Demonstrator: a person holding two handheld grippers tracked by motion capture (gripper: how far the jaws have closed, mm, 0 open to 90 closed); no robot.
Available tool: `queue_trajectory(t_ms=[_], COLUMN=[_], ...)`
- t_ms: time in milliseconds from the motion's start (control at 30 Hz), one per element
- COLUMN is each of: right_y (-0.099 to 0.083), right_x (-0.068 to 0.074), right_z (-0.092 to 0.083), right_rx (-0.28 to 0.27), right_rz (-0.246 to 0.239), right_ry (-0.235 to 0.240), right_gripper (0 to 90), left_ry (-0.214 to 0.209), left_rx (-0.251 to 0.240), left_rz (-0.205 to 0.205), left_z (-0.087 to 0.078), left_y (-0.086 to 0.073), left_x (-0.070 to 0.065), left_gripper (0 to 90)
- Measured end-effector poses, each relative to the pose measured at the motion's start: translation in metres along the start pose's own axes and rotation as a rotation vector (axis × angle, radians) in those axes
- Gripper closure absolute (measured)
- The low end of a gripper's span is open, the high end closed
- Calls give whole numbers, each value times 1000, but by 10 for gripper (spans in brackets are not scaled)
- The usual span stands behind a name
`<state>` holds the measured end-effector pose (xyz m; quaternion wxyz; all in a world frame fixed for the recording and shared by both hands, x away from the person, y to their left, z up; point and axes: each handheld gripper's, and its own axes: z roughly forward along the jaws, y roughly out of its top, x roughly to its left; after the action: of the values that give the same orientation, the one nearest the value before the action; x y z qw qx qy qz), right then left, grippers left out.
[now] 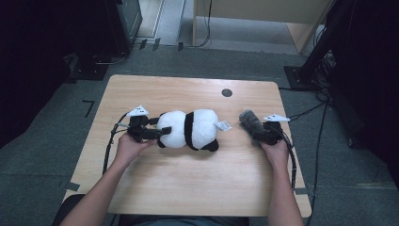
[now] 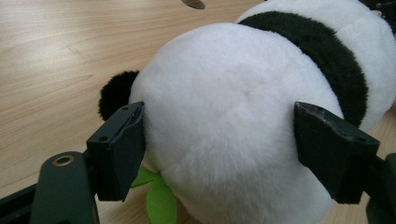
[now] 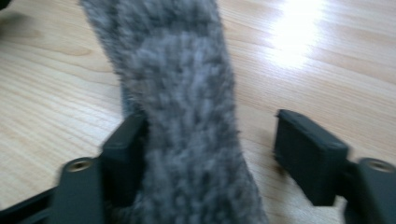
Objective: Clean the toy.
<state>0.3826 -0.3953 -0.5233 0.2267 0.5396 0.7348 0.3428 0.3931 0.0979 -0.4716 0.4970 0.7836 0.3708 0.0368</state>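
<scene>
High view: above, looking down on table [image 1: 188,183]. Gripper views: close, low; left shares panda [image 2: 233,121] with high view.

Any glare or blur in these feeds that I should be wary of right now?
Right gripper view: the grey furry piece is soft with blur, and a bright glare patch sits on the table. Left gripper view: the panda plush is sharp and evenly lit, its far end softer. High view: the table is well lit, the room's edges fall into dark shadow.
</scene>
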Motion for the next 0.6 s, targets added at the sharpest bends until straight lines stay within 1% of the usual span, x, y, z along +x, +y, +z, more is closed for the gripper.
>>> queue_trajectory(t_ms=[67, 100, 133, 167, 233, 267, 300, 333, 367, 433, 467, 533, 600], right_y=[1, 3, 5, 8, 12, 14, 17, 18, 19, 19, 18, 19, 20], right_x=[0, 1, 2, 4, 7, 8, 8, 8, 8, 6, 5, 4, 1], right_z=[0, 0, -1, -3, -7, -10, -13, -16, -19, -19, -19, -20, -21], right_rx=[7, 22, 30, 33, 16, 6, -5, -9, -7, 21, 38, 41, 49], right_rz=[5, 10, 5, -13, -24, -19, -25, -31, -29, -13, -3, 15, 39], right_ry=[-7, -14, -16, -30, -42, -43, -61, -67, -68, -50, -46, -32, -27], right_gripper=[260, 300, 334, 347, 360, 386, 424, 462, 505, 592, 611, 671, 693], left_ry=[1, 0, 1, 1, 1, 1, 1, 1, 1, -1, -1, 1, 0], left_rx=[-1, -2, -1, -1, 1, 2, 2, 2, 1, 1, 0, -3, -6], left_rz=[-1, -1, 0, -1, 1, 0, -1, 0, -1, -1, -1, 1, 1], left_z=[0, 0, 0, 0, 0, 0, 0, 0, 0, 0, 0, 0, 0], left_y=[0, 0, 0, 0, 0, 0, 0, 0, 0, 0, -1, -1, -1], left_x=[0, 0, 0, 0, 0, 0, 0, 0, 0, 0, 0, 0, 0], left_gripper=[202, 202, 202, 202, 205, 205, 206, 206, 206, 205, 205, 204, 203])
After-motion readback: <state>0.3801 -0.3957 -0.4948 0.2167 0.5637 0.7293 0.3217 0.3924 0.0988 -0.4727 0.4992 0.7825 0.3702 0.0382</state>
